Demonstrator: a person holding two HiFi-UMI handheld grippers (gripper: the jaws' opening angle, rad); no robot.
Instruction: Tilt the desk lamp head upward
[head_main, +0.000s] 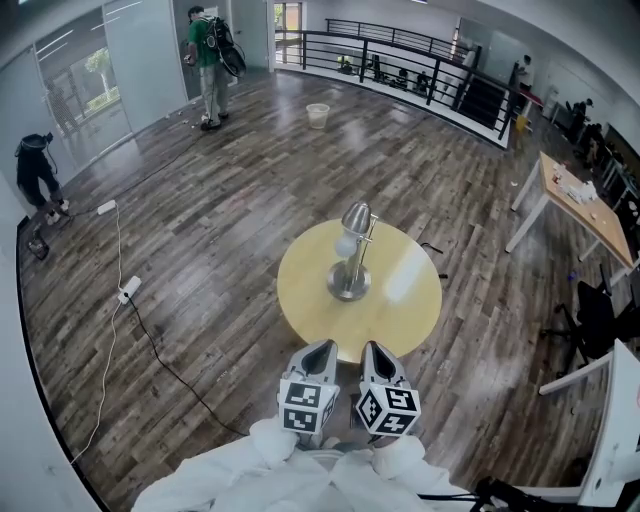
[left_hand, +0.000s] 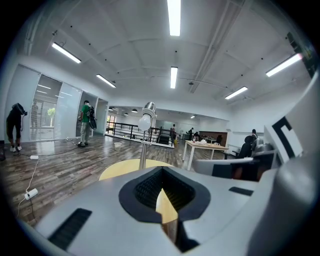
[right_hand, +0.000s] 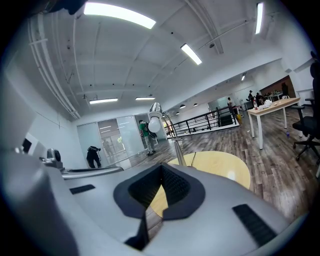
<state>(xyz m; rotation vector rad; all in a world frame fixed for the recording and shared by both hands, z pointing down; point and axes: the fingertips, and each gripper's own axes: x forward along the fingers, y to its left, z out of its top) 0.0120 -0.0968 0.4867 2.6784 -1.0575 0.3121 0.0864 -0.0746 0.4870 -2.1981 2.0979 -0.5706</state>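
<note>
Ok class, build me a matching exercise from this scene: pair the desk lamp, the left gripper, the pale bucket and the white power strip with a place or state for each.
1 desk lamp
2 left gripper
3 pale bucket
4 white power strip

A shut, empty
B stands on the round table
C floor, left of that table
D floor, far side, towards the railing

Pairs: 1-B, 2-A, 3-D, 4-C.

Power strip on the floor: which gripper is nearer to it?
Left. The left gripper is at the table's near edge, the power strip off to its left. The right gripper is beside it, on the side away from the strip.
</note>
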